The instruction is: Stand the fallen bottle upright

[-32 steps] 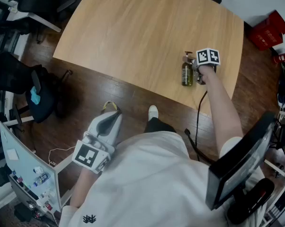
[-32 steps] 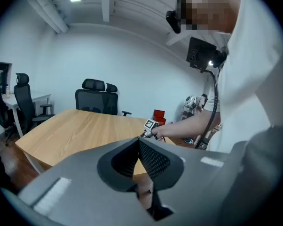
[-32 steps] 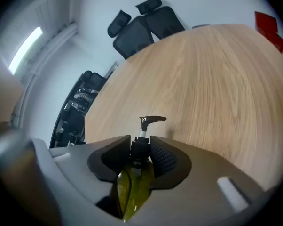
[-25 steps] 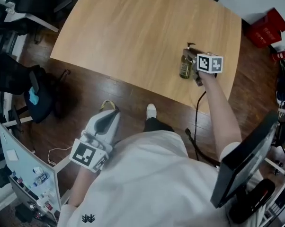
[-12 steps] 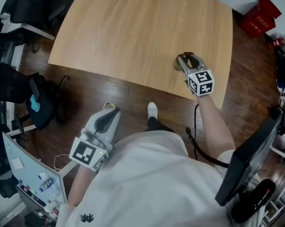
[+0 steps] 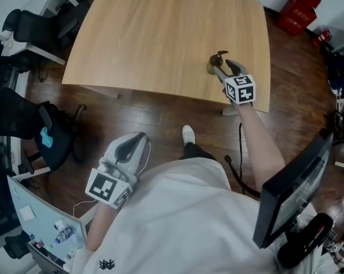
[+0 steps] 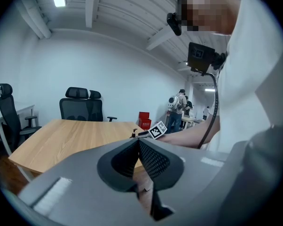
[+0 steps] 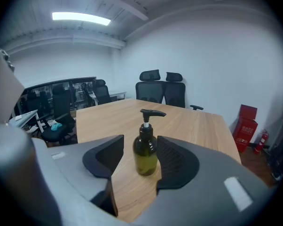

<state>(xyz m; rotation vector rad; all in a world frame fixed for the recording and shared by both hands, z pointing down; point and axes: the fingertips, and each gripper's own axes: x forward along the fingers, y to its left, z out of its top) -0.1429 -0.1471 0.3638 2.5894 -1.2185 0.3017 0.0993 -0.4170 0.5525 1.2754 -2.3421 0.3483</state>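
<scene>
The olive-green pump bottle (image 8: 146, 149) stands upright on the wooden table (image 6: 160, 33), near its front right corner. From the head view, the bottle (image 6: 212, 65) shows from above, just beyond my right gripper (image 6: 221, 68). The right gripper (image 8: 140, 148) is opening, with the bottle between its pads; a gap shows on the left side, so nothing presses on it. My left gripper (image 6: 129, 147) hangs low by the person's leg, away from the table. In its own view the left gripper (image 7: 137, 146) has its pads touching, with nothing between them.
Black office chairs (image 8: 160, 92) stand behind the table's far edge. Red boxes (image 6: 298, 7) lie on the floor at the right. A dark monitor (image 6: 289, 196) is low right, and a cable (image 6: 239, 153) hangs from the right arm. The table's front edge is close behind the bottle.
The bottle, lying flat in my right gripper's hold, has been tipped up onto its base. The right wrist rolled and pulled back a little, and its jaws parted. The left gripper barely shifted.
</scene>
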